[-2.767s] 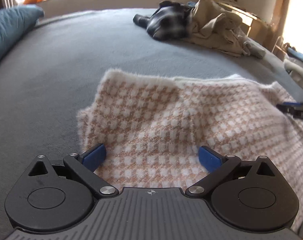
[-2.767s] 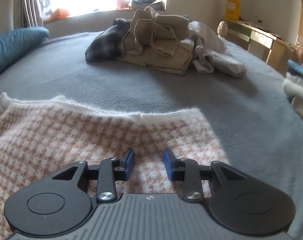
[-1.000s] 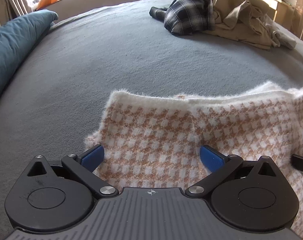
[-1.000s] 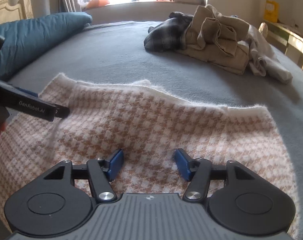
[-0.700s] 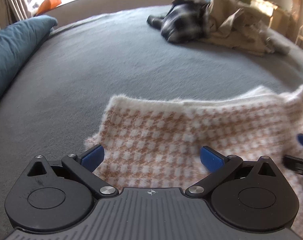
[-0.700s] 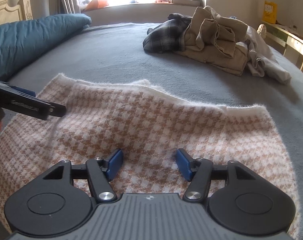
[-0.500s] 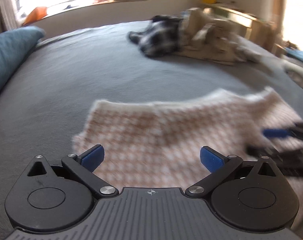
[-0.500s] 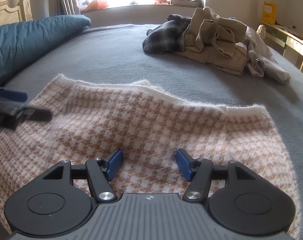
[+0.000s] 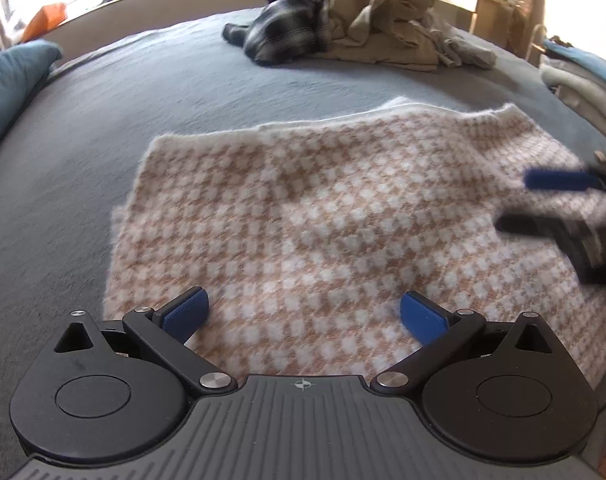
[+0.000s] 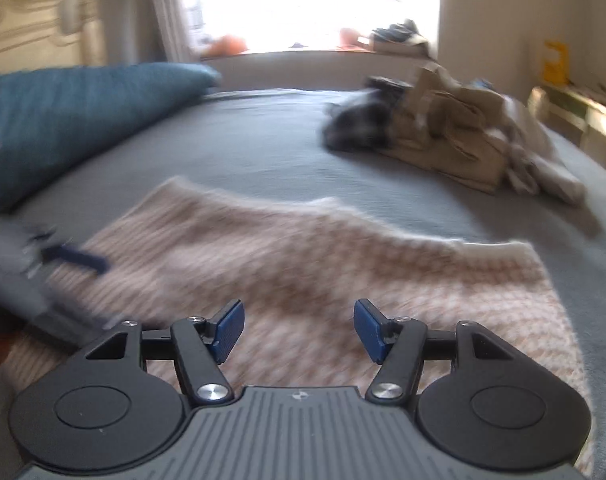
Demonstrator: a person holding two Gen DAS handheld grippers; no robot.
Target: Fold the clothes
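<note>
**Both grippers spread wide over the checked cloth on the bed**

In the left wrist view, a teal pillow (image 9: pixel 11 80) lies far off to the left of the fingers, on the grey bed cover (image 9: pixel 123 92). The left gripper (image 9: pixel 303 314) has its blue-padded fingers (image 9: pixel 185 312) spread wide, holding nothing. Ahead of and between them lies the tan-and-white checked cloth (image 9: pixel 323 208), flat on the cover, its fuzzy white edge at the far side. Well beyond the fingertips sits a heap of beige clothes (image 9: pixel 387 36) with a dark plaid garment (image 9: pixel 279 36) against its left side. To the right of the fingers, the right gripper (image 9: pixel 543 200) reaches in from the edge over the cloth, blurred.

In the right wrist view, the left gripper (image 10: pixel 59 268) shows blurred to the left of the fingers, over the cloth's left end, with the teal pillow (image 10: pixel 71 116) beyond it. The right gripper (image 10: pixel 299 326) also has its fingers (image 10: pixel 229 326) well apart and empty, with the checked cloth (image 10: pixel 343 272) between and ahead of them. Whether the pads touch the fabric cannot be told. Far ahead to the right lies the heap of beige clothes (image 10: pixel 463 140), and beside the bed stands a wooden desk (image 10: pixel 575 116).
</note>
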